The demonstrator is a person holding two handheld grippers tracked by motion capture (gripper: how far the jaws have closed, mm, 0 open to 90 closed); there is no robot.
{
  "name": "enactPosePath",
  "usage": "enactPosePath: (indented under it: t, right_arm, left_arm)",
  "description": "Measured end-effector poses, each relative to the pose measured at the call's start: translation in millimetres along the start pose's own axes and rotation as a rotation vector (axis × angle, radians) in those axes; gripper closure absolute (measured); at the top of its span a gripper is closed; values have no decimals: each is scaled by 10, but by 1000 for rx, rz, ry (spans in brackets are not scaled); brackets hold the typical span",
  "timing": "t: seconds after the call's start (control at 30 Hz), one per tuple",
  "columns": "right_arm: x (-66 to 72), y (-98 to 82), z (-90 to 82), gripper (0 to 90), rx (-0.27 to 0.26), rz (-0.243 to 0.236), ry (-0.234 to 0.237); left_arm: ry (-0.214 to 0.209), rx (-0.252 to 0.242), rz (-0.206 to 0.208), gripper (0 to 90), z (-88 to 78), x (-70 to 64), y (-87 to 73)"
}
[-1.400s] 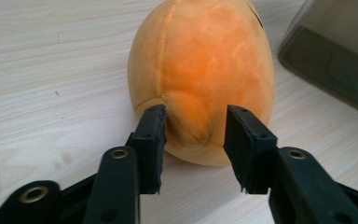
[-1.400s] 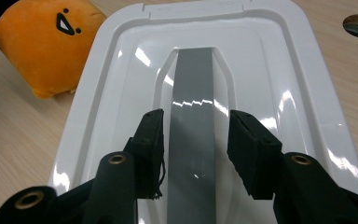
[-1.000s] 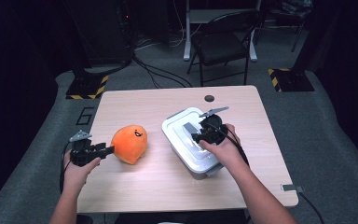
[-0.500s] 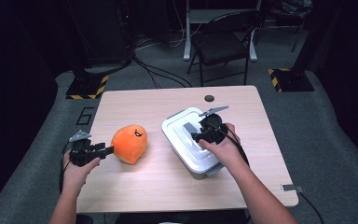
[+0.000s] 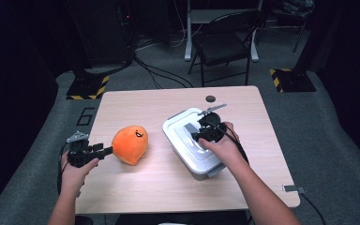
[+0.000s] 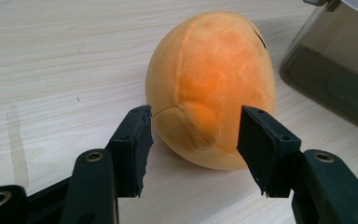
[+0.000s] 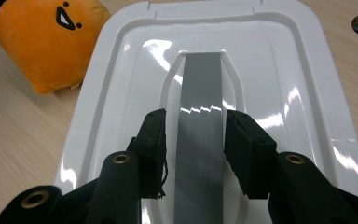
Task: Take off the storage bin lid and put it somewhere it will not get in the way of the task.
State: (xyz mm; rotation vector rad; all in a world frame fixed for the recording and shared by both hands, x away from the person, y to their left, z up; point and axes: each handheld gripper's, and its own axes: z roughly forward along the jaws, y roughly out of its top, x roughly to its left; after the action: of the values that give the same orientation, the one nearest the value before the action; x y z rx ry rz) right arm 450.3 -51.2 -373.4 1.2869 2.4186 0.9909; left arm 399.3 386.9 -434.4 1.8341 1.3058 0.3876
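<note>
Near the desk's (image 5: 122,197) left edge, the left gripper (image 6: 193,144) has just been opening, its jaws apart either side of the plush (image 5: 130,144) without pressing. Right gripper (image 7: 193,149), jaws just closing, straddles the grey handle (image 7: 200,93) of the box (image 5: 187,150) mid-desk; contact unclear. Best to square the pads on the strip, then squeeze firmly before lifting straight up.

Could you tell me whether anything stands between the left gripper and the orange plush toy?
Nothing visible does. The left gripper faces the orange plush toy directly, its jaws apart at either side of the toy's near end, with bare table around.
</note>
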Motion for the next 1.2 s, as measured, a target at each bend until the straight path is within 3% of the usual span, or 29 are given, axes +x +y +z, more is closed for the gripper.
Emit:
enactPosePath:
  t: [0.3,0.33,0.77,1.2]
  right_arm:
    - [-1,80,29,639,77,-41,-15]
    - [9,88,39,642,78,-24,-16]
    - [-29,169,90,646,139,-11,22]
    - [-48,127,63,665,108,15,20]
  left_arm:
    - [-3,6,3,445,8,-14,-16]
    - [-4,5,5,445,3,-15,-16]
    - [-6,-2,-13,445,12,8,-34]
    - [-4,-1,-6,446,4,-10,-33]
